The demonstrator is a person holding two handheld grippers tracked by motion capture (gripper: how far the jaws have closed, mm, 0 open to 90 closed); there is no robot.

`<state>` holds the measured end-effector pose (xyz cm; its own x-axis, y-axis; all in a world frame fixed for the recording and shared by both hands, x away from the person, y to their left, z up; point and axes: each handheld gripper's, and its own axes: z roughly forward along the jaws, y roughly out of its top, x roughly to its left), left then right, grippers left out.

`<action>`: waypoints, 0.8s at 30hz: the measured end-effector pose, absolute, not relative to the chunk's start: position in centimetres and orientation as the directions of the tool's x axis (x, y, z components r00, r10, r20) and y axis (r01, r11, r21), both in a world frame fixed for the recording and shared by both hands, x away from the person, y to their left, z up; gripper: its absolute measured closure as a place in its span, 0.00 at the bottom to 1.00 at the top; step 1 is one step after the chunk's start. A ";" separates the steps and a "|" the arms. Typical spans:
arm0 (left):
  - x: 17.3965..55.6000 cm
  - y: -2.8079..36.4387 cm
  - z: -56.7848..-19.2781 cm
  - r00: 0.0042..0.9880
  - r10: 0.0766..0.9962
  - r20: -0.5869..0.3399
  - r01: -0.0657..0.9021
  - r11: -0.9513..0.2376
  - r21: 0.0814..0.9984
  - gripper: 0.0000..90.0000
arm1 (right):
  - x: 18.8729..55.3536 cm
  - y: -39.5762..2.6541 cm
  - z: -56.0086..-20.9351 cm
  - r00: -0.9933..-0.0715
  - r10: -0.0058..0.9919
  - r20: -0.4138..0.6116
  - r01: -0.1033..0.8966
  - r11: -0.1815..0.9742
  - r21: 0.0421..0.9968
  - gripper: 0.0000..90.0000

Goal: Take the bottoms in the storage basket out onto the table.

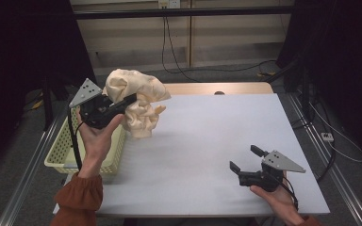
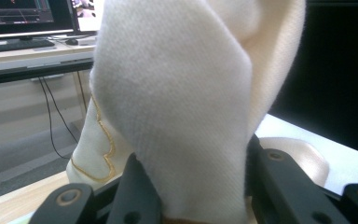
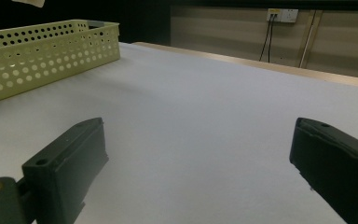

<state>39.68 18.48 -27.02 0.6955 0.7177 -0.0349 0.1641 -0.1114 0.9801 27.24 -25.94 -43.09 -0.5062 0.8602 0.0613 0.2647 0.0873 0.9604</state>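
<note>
Cream cloth, bunched and crumpled, hangs lifted over the left rear of the white tabletop, its lower folds trailing down to just above the surface. The left hand-held gripper clamps an upper fold, jaws closed on the fabric, reaching in from the left. Just left of it sits a pale green perforated basket. The right hand-held gripper rests well apart, front right, jaws wide open and holding nothing.

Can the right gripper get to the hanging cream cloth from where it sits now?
Probably yes. The right gripper is open, with bare white table between it and the crumpled cream cloth, which the left gripper holds up beside the pale green perforated basket.
</note>
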 end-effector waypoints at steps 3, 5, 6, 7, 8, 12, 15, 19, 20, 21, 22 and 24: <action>39.5 18.2 -26.8 0.704 0.709 -0.035 0.161 -0.112 0.981 0.79 | 27.2 -25.9 -43.1 -0.503 0.862 0.065 0.266 0.082 0.961 0.04; 39.4 18.0 -26.7 0.711 0.702 -0.035 0.162 -0.115 0.980 0.79 | 27.2 -25.9 -43.1 -0.502 0.863 0.065 0.265 0.082 0.961 0.04; 39.3 17.8 -26.6 0.714 0.699 -0.033 0.161 -0.119 0.980 0.79 | 27.2 -25.9 -43.1 -0.502 0.862 0.065 0.265 0.082 0.961 0.04; 39.3 17.7 -26.5 0.716 0.697 -0.035 0.165 -0.120 0.979 0.79 | 27.2 -25.9 -43.1 -0.502 0.862 0.066 0.266 0.081 0.961 0.04; 39.2 17.6 -26.3 0.714 0.700 -0.035 0.168 -0.123 0.978 0.79 | 27.2 -25.9 -43.1 -0.504 0.861 0.064 0.264 0.083 0.961 0.04; 38.9 17.5 -25.8 0.718 0.696 -0.022 0.160 -0.134 0.978 0.79 | 27.3 -25.9 -43.1 -0.510 0.858 0.063 0.264 0.086 0.961 0.04; 39.0 17.2 -25.6 0.721 0.692 -0.026 0.164 -0.134 0.977 0.79 | 27.4 -25.8 -43.1 -0.507 0.859 0.069 0.267 0.080 0.960 0.04; 39.6 16.3 -25.4 0.731 0.682 -0.021 0.168 -0.150 0.974 0.79 | 27.5 -25.7 -43.1 -0.513 0.855 0.070 0.267 0.081 0.960 0.04; 39.8 16.0 -25.4 0.734 0.679 -0.019 0.167 -0.153 0.974 0.79 | 27.5 -25.7 -43.1 -0.515 0.854 0.069 0.266 0.083 0.960 0.04; 39.9 15.8 -25.4 0.732 0.681 -0.024 0.171 -0.150 0.974 0.79 | 27.6 -25.6 -43.1 -0.515 0.854 0.071 0.266 0.080 0.961 0.04; 40.0 15.5 -25.5 0.732 0.681 -0.026 0.173 -0.149 0.974 0.79 | 27.6 -25.6 -43.1 -0.516 0.854 0.072 0.266 0.080 0.961 0.04; 40.3 15.1 -25.6 0.737 0.675 -0.026 0.174 -0.152 0.973 0.79 | 27.7 -25.6 -43.1 -0.516 0.853 0.070 0.267 0.082 0.960 0.04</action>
<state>40.31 15.14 -25.56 0.7371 0.6753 -0.0263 0.1743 -0.1524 0.9728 27.68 -25.60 -43.12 -0.5165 0.8534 0.0705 0.2668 0.0821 0.9603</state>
